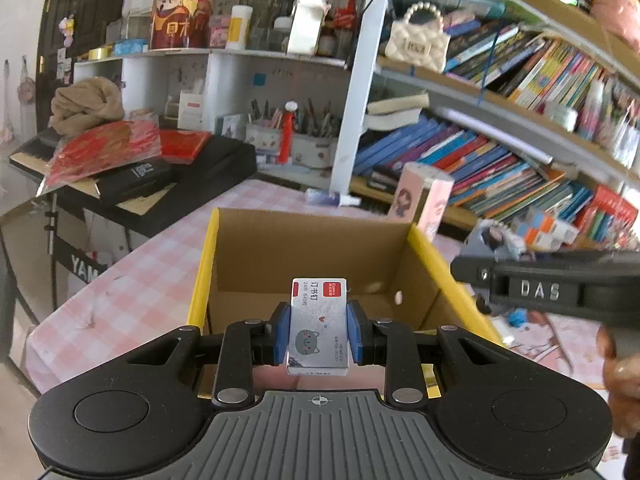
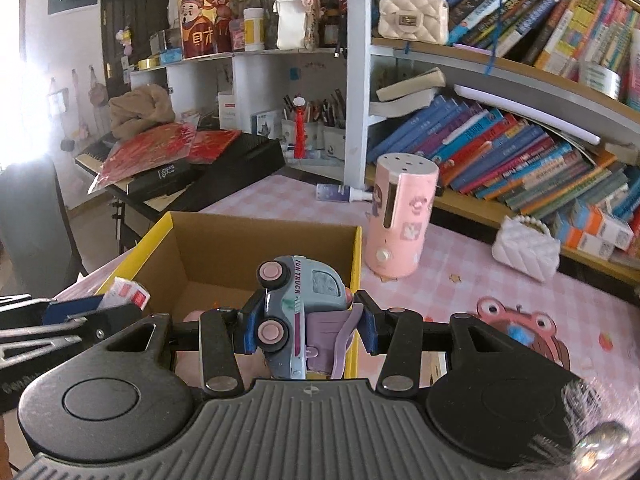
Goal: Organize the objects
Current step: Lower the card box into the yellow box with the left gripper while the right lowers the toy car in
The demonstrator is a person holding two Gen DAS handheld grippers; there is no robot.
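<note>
- Cardboard, brown inside with yellow outer walls, forms an open box (image 1: pixel 312 248) standing on a table covered in pink-and-white checked cloth (image 1: pixel 132 280); this box looks like the collecting place for the tidy-up.
- Left tool (image 1: pixel 319 334): its blue-padded fingers (image 1: pixel 283 330) are clamped on the two long sides of a small silver-grey staple box with a red label and a cartoon cat (image 1: pixel 318 324), held upright above the near end of the cardboard box.
- Right tool (image 2: pixel 306 326): its blue pads (image 2: pixel 250 326) are closed tight around a grey-blue toy truck with pink wheels and a lilac rear part (image 2: pixel 298 312), held nose-down and tilted, over the near right corner of the cardboard box.
- From the right camera, the left tool and its staple box appear at the lower left, just beside the box's left wall.
- Inside, the floor of the cardboard box is mostly bare; only a few small specks show.
- Near the far right corner of the box, on the table, stands a pink cylindrical holder with cartoon stickers (image 2: pixel 400 224); a white quilted purse with a pearl handle (image 2: pixel 526 246) lies further right, well apart.
- Step in hand, as judged: both items are carried and poised for dropping in.
- Next move likely calls for lowering each tool into the box, keeping the two apart, then parting the fingers close to the floor so the truck does not tumble.
</note>
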